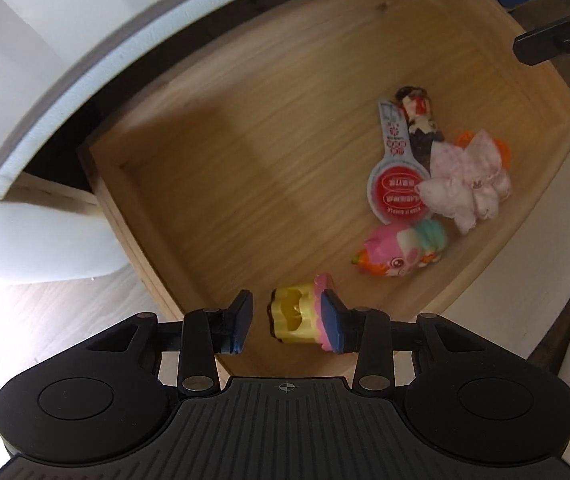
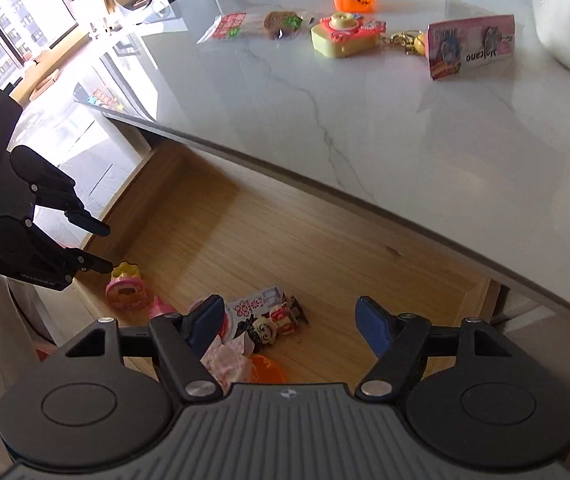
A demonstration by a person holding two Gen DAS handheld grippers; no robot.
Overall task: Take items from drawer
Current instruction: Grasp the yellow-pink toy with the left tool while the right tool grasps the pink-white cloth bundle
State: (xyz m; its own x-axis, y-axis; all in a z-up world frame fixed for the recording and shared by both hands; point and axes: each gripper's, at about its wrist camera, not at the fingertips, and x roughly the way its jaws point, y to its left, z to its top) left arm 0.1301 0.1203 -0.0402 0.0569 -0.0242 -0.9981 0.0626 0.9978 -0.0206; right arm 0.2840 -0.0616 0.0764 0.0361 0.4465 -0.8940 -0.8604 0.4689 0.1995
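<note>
Near the drawer's (image 1: 189, 216) front corner, the spread left gripper (image 1: 287, 322) brackets a small cupcake toy (image 1: 299, 312) (likely light, rigid plastic), best pinched across its ribbed yellow base.
</note>
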